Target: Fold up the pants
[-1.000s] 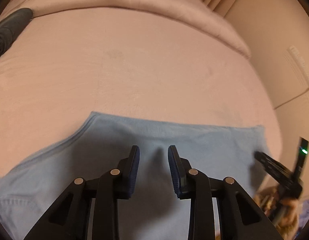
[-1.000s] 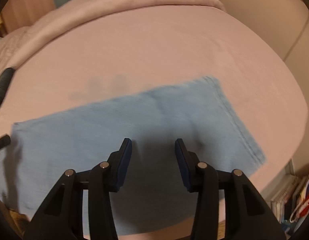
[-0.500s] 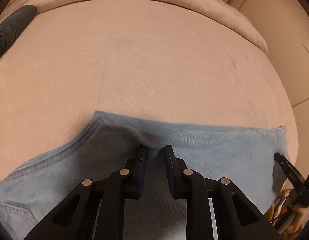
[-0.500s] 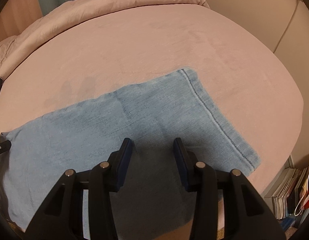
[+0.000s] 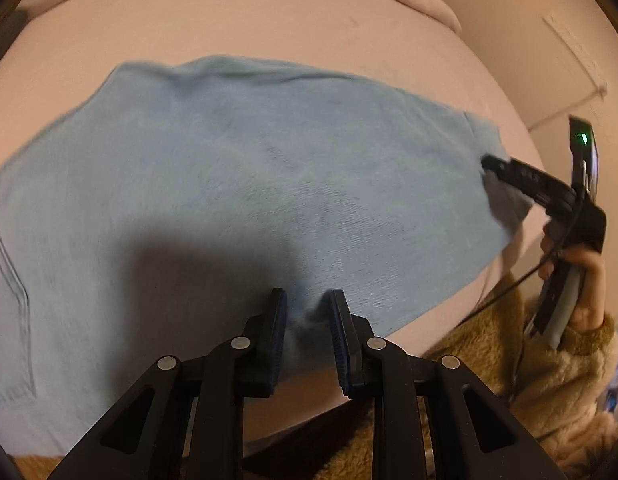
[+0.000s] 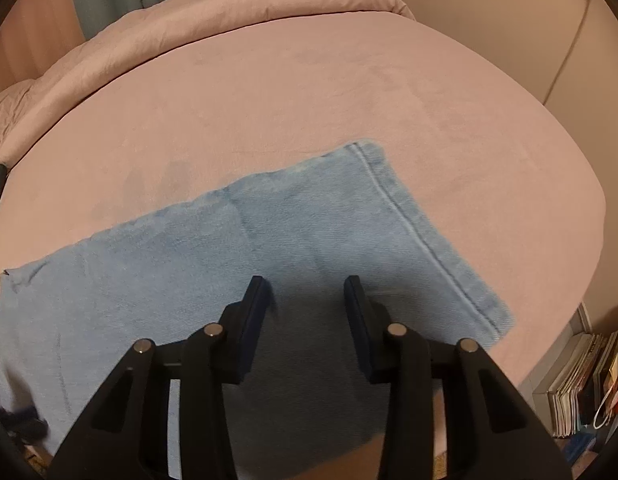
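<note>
We have the pants [image 5: 269, 168] — light blue denim — spread on the pink bed [image 5: 269, 12], filling the middle and 9 o'clock side of the left wrist view. Our left gripper [image 5: 307, 334] stands narrow with a ridge of denim pinched between its pads at the near edge, so we judge the fold is under way on this side. In the right wrist view our right gripper [image 6: 307, 316] hovers over the leg end, its jaws closing with denim beneath them but not yet pressed; the hemmed cuff [image 6: 429, 248] runs off toward 4 o'clock. From the left view that gripper [image 5: 497, 168] sits at 3 o'clock by the cuff. Next we probably need the right pads to catch cloth — then both hands carry their edges together, level, to keep the fold square.
</note>
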The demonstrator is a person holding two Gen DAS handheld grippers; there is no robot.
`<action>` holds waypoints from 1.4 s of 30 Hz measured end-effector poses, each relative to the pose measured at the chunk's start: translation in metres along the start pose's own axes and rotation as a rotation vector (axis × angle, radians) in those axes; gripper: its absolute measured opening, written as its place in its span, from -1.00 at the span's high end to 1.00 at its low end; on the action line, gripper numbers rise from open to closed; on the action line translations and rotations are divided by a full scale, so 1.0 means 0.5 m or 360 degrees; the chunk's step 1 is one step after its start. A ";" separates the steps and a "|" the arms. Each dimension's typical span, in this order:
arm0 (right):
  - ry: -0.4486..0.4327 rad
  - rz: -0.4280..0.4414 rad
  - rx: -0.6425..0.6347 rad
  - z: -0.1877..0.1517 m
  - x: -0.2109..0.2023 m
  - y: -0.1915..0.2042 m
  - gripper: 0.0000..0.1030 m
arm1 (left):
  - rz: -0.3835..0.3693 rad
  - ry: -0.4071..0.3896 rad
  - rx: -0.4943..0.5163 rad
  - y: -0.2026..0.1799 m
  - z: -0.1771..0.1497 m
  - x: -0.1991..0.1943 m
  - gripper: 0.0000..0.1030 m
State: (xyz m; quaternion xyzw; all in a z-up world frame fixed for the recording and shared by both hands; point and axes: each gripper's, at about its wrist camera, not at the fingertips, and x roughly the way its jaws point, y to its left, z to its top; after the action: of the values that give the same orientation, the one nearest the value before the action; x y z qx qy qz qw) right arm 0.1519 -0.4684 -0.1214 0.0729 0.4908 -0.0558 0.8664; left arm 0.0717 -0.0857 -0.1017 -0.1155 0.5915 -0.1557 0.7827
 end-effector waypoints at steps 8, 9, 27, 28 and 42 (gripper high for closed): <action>-0.0013 -0.0136 0.0067 0.005 0.004 -0.065 0.28 | 0.0007 0.0004 0.0001 -0.004 -0.006 0.004 0.55; -0.0013 -0.0113 0.0080 0.004 0.004 -0.070 0.28 | 0.0004 0.0000 -0.0008 -0.004 -0.009 0.002 0.55; 0.0020 0.0064 0.0346 -0.060 -0.054 -0.167 0.30 | -0.0130 0.0019 0.0117 -0.064 0.021 0.012 0.55; 0.0030 0.0035 0.0357 -0.062 -0.049 -0.169 0.25 | -0.0106 0.0039 0.0103 -0.060 0.022 0.025 0.55; 0.0035 0.0292 0.0637 -0.103 -0.055 -0.238 0.04 | -0.0153 0.0060 0.0067 -0.047 0.027 0.044 0.52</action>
State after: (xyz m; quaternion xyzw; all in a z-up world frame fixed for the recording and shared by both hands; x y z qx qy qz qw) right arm 0.0743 -0.5753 -0.1324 0.2885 0.4708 -0.0723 0.8306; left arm 0.0879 -0.1156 -0.1090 -0.1245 0.5964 -0.2077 0.7653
